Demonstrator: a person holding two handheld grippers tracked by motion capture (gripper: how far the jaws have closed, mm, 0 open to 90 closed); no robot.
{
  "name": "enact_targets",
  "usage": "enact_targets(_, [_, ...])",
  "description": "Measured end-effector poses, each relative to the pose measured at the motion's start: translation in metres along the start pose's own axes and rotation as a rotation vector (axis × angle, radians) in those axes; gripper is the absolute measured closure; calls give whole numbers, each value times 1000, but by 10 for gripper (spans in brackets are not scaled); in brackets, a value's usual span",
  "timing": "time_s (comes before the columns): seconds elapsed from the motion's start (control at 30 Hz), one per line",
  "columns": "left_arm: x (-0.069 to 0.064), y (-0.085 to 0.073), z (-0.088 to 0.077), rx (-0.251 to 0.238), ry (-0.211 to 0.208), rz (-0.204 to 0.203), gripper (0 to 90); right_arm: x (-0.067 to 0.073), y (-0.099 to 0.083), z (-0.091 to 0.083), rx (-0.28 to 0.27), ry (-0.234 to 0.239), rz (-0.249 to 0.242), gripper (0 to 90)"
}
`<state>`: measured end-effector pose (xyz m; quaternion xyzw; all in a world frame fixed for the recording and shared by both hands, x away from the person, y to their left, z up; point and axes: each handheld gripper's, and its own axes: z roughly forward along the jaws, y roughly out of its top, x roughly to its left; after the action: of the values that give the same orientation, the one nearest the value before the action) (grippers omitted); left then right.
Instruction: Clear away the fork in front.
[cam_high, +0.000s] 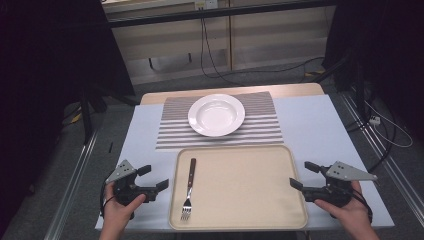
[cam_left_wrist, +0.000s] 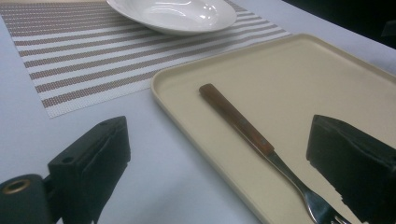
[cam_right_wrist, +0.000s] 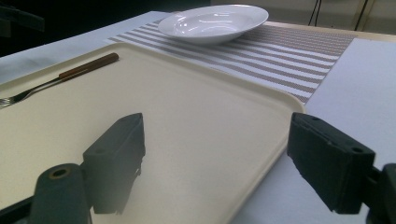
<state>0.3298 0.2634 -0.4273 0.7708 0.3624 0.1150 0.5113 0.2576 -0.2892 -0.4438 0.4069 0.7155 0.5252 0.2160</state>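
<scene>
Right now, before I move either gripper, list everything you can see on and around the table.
plate: 1, white, empty, on the striped mat at the far middle of the table
placemat: 1, brown and white stripes, beyond the tray
tray: 1, beige, near middle of the table
fork: 1, metal with brown wooden handle, lying in the tray's left part, tines toward the person
table: 1, pale top
cables: several, black, on the floor beyond the table
left gripper: 1, black, open, left of the tray
right gripper: 1, black, open, right of the tray
hands: 2, holding the grippers
</scene>
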Motion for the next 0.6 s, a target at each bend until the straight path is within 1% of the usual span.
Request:
enact_targets(0.17, [-1, -1, 2, 5, 2, 3, 60, -2, 0, -1, -5, -1, 2, 195])
enact_targets(0.23, [-1, -1, 3, 9, 0, 12, 60, -3, -1, -1, -2, -2, 0, 195])
enact_targets(0.4, [-1, -1, 3, 10, 2, 9, 60, -4, -1, -1, -3, -7, 5, 195])
enact_targets(0.6, [-1, -2, 3, 7, 3, 10, 60, -4, -1, -1, 1, -7, 0, 195])
